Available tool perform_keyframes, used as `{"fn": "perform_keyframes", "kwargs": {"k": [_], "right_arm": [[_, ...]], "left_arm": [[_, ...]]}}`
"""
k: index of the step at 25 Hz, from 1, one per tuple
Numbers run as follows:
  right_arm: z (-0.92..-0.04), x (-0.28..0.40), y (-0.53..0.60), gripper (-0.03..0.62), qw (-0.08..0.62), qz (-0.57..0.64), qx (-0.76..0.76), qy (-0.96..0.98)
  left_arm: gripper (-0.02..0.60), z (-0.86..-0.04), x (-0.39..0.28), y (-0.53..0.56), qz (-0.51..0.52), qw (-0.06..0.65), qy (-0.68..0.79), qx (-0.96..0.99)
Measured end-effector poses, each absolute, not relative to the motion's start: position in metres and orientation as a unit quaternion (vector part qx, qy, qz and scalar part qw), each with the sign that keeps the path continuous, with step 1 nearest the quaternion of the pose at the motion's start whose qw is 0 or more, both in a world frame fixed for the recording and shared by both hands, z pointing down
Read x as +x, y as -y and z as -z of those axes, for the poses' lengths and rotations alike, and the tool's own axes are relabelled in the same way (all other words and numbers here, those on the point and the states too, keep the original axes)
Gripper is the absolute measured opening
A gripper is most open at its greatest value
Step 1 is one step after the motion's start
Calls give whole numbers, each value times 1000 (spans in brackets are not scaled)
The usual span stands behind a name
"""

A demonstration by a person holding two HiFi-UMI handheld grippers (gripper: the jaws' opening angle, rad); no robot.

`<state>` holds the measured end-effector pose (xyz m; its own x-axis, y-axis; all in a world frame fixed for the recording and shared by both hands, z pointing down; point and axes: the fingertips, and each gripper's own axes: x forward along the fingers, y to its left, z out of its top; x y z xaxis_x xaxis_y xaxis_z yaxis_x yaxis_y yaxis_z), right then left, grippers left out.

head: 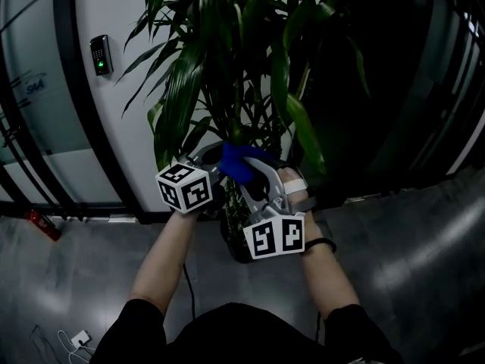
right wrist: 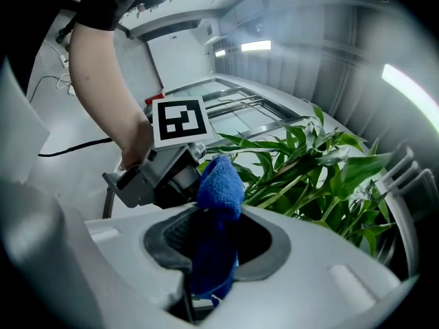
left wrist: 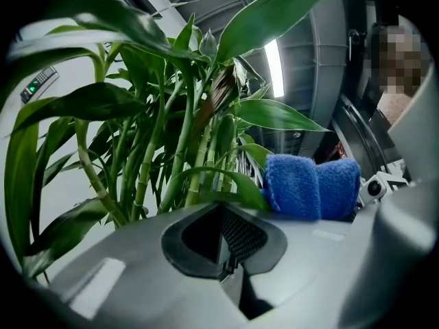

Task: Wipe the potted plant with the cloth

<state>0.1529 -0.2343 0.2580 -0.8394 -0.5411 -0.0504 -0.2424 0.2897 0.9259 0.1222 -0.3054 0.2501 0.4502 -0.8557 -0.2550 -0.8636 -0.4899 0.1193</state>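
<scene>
The potted plant [head: 227,67] has long green leaves and bamboo-like stalks [left wrist: 185,142]; its dark pot [head: 229,237] stands on the floor between my arms. My right gripper [right wrist: 212,242] is shut on a blue cloth [right wrist: 219,184], which sticks up out of its jaws. In the head view the cloth [head: 241,163] sits low among the leaves, just right of my left gripper [head: 206,160]. That left gripper [left wrist: 223,237] has its jaws together with nothing seen between them; a leaf [left wrist: 230,182] arcs just beyond its tips, and the cloth [left wrist: 312,187] is at its right.
A white wall with a keypad reader [head: 101,54] and a glass door stand behind the plant on the left. A red extinguisher [head: 42,224] lies by the wall. Cables and a white plug [head: 76,340] are on the grey floor at lower left.
</scene>
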Motion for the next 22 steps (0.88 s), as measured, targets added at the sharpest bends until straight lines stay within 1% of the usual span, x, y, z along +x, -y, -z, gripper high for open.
{"fn": "perform_keyframes", "kwargs": {"k": [13, 22], "right_arm": [[-278, 161, 232, 112, 147, 538, 242, 794], [-296, 167, 232, 112, 162, 534, 231, 797]], "left_arm": [[6, -245, 118, 305, -166, 8, -516, -841], [6, -246, 116, 305, -160, 11, -528, -834]]}}
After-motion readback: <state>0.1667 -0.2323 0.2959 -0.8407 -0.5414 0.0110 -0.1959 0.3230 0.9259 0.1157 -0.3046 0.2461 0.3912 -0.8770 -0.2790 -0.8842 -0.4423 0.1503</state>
